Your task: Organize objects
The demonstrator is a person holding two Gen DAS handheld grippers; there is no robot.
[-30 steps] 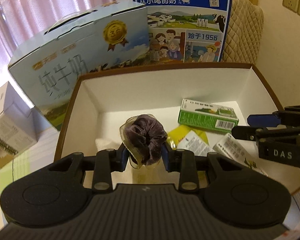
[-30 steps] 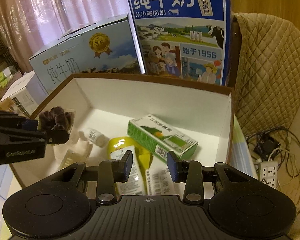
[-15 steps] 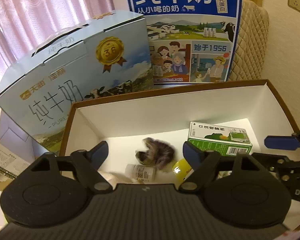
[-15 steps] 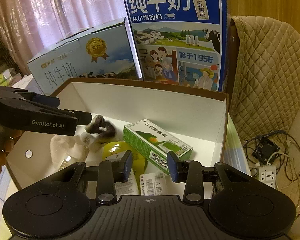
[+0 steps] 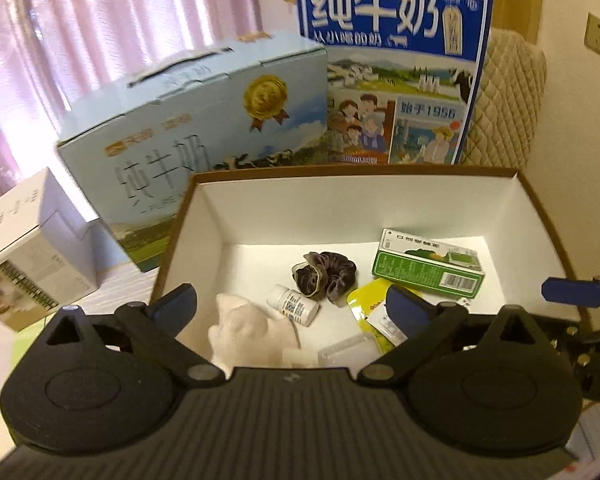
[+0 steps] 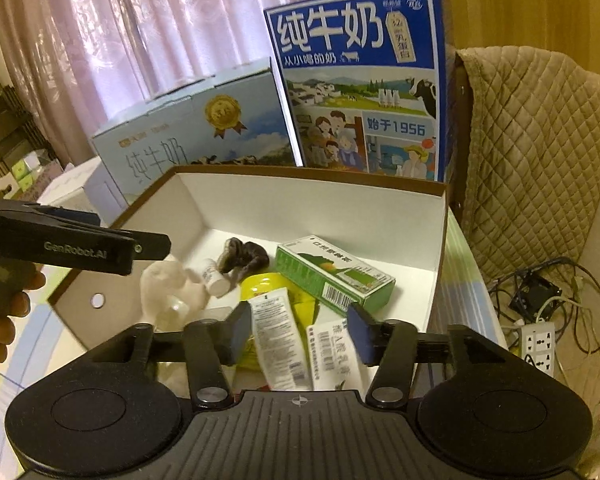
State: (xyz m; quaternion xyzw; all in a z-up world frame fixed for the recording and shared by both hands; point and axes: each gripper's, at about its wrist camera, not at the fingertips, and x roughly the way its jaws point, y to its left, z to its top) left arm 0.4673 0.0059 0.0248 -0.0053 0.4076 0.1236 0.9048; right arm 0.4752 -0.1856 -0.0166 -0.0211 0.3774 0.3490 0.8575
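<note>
Box (image 5: 204, 220), open-topped: holds scrunchie (image 5: 326, 276) mid-floor, touching small bottle (image 5: 293, 305); green carton (image 5: 428, 266) to its right, long axis roughly crosswise. Left gripper (image 5: 290, 308): spread wide, empty, scrunchie straight ahead. Right gripper (image 6: 298, 330): partly spread, apparently empty, over tubes (image 6: 278, 332).

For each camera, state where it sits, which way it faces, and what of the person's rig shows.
Left wrist: on the left gripper, looking forward and down into the white-lined cardboard box; its own open fingers show, the right gripper at right.
Right wrist: on the right gripper, facing the same box from its right; open fingers, left gripper and hand show.
Shared: dark velvet scrunchie, green carton.
</note>
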